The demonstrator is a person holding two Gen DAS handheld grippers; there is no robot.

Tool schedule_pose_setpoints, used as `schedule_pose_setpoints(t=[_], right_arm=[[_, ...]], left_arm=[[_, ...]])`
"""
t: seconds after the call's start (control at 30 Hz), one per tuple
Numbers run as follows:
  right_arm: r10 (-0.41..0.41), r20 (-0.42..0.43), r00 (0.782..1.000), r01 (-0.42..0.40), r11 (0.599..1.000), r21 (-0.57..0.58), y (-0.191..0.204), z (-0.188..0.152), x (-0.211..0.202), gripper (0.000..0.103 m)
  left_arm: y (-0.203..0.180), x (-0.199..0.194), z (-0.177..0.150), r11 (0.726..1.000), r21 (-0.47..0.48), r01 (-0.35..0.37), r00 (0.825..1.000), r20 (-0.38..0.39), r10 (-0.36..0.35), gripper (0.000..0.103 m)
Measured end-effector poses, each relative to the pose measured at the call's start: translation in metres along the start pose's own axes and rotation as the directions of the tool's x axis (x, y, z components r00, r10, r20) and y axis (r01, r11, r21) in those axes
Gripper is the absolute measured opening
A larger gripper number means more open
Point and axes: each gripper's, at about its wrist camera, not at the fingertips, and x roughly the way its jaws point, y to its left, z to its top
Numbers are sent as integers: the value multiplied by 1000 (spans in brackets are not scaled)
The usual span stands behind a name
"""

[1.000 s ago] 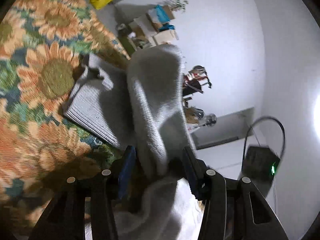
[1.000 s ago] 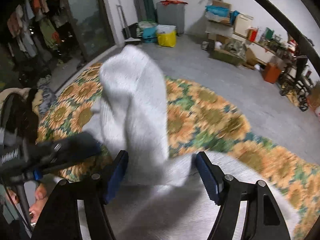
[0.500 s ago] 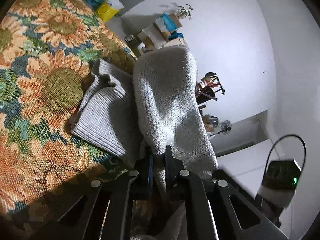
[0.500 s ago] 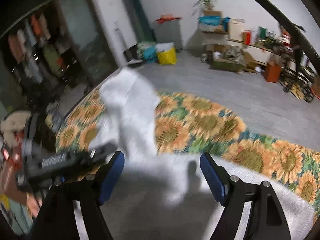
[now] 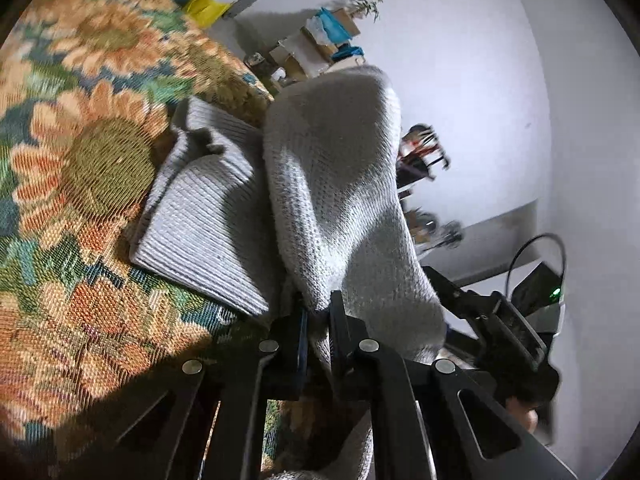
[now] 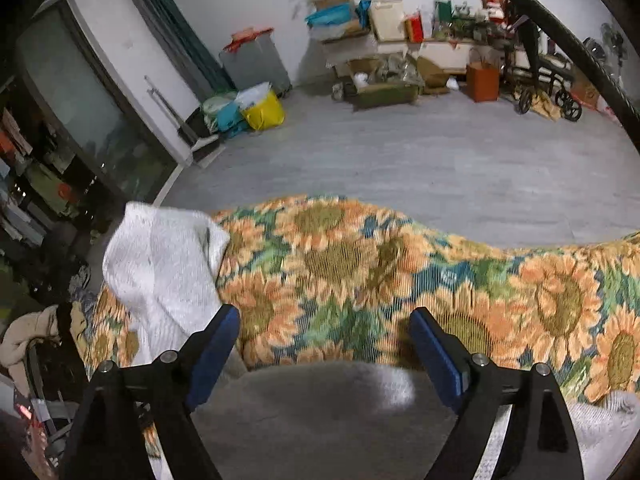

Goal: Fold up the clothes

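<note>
A white knit sweater (image 5: 332,200) lies partly on the sunflower-patterned cloth (image 5: 72,208). My left gripper (image 5: 318,320) is shut on a raised fold of it, and the ribbed hem (image 5: 208,232) lies flat to the left. In the right wrist view the same lifted fold (image 6: 160,264) stands at the left, beyond the left finger. My right gripper (image 6: 324,344) is open with nothing between its blue pads (image 6: 212,352); grey knit fabric (image 6: 320,408) lies just below it on the sunflower cloth (image 6: 400,272).
Beyond the cloth's far edge is bare grey floor (image 6: 400,160). Boxes and clutter (image 6: 380,60) line the back wall, with a yellow bag (image 6: 264,112) and a grey bin (image 6: 256,60). A glass door (image 6: 88,120) and hanging clothes stand at the left.
My left gripper went from open around the fold to shut on it and holds it raised. My right gripper drew back to the right; the fold now sits outside its fingers.
</note>
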Motion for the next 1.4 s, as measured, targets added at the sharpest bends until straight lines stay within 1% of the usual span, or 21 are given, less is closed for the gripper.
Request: schedule_pose_setpoints(t=[0.1,0.2,0.33,0.4,0.43,0.53,0.57,0.6,0.67,0.73,0.77,0.8,0.9,0.97,1.0,1.03,1.07,1.2,1.3,1.33,1.4], right_arm=[[4,-1,1000,-4,1000,-25,5,-3,0,89],[35,-7,999,-35,998,-51,10,-5,0,89],[85,-16,996,-85,995,-49,9,-6,0,89],[85,-9,996,-85,996,-38,6,-5,-2,89],[89,-6,996,-89,995,-33,5,-5,-4,89],[100,0,995,-100,995,-24,2,-5,-9,89],[98,1,995,-98,995,-26,2,-5,-10,89],[90,1,996,-90,995,-34,5,-5,-11,89],[66,2,998,-66,997,-43,8,-4,-12,90],[37,4,999,-37,998,-45,11,-4,-12,90],[25,4,1000,-25,999,-44,11,-3,-13,90],[13,5,1000,-13,999,-43,12,-3,-14,90],[-11,26,1000,12,999,-35,12,-2,-21,90],[-40,55,998,41,999,-22,8,-2,-31,90],[-55,71,996,57,998,-14,5,-2,-36,90],[-66,88,994,67,998,-1,1,-2,-41,91],[-72,102,992,71,997,19,-4,0,-44,93],[-67,95,993,61,996,73,-19,4,-42,95],[-62,72,995,57,996,66,-22,6,-35,96],[-56,69,996,52,997,65,-22,6,-34,95],[-45,64,997,41,997,59,-22,6,-32,95]], left_arm=[[-17,8,12,996,3,-90,995,-47,90,9],[-44,26,37,982,4,-190,978,-88,190,9],[-74,27,48,941,131,-313,950,33,312,7],[-72,27,47,938,160,-307,951,17,308,7],[-66,25,54,950,159,-267,963,7,270,7],[-36,5,54,980,71,-187,981,-41,190,7],[-36,0,50,977,49,-206,975,-75,209,9],[-36,-5,46,974,28,-226,967,-110,228,14],[-64,-19,42,969,101,-227,963,-127,239,63],[-93,-32,36,958,198,-207,964,-124,234,76],[-109,-37,33,948,257,-187,969,-112,221,76],[-118,-34,26,928,312,-204,959,-127,253,76],[-140,-17,5,857,454,-245,922,-166,351,75],[-148,2,-10,813,518,-265,893,-187,410,66],[-146,5,-13,805,528,-269,886,-191,421,62],[-145,8,-16,798,537,-272,880,-195,432,51],[-143,12,-18,791,547,-276,874,-199,443,33],[-137,24,-29,760,584,-287,848,-214,485,15],[-127,8,-14,820,504,-270,892,-190,411,9],[-129,-8,-15,846,474,-243,922,-160,353,8],[-118,-5,-10,876,430,-217,936,-162,312,8]])
